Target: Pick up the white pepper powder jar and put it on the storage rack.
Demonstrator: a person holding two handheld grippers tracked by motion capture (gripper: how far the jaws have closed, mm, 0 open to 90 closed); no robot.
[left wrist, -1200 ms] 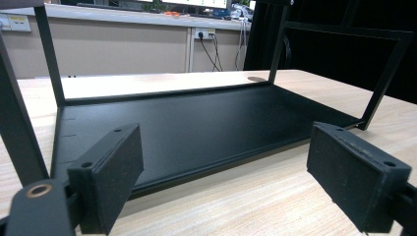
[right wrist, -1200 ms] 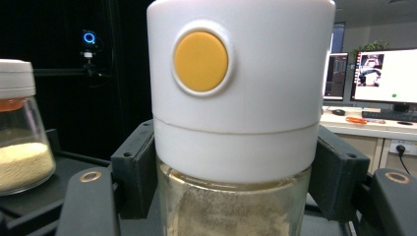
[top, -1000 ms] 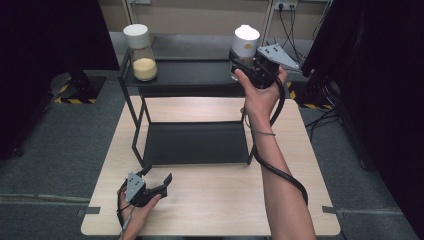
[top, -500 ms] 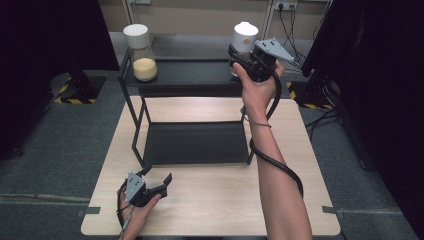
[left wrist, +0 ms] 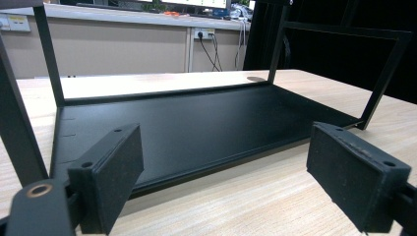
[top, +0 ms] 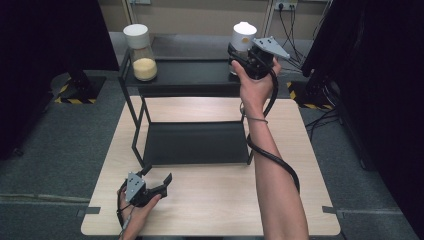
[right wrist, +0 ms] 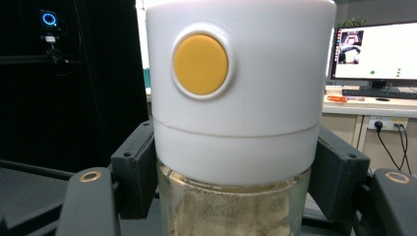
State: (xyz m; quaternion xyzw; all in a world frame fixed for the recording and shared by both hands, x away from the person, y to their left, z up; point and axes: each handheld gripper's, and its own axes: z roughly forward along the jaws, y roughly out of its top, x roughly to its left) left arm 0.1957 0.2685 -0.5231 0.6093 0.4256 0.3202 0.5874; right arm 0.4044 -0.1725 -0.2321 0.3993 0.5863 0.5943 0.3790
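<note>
The right hand-held gripper (top: 245,55) is clamping the white-lidded jar (right wrist: 235,123) at the shelf's (top: 190,75) right end; the left hand-held gripper (top: 152,182) is resting open and empty on the desk (top: 210,200); lifting is not yet evident.

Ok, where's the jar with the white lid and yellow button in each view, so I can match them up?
High view: the jar stands at the top shelf's right end, in the right claw.
Left gripper view: not in it.
Right gripper view: the jar is centre frame, a jaw at each side.
Shared landmark: the black rack.
</note>
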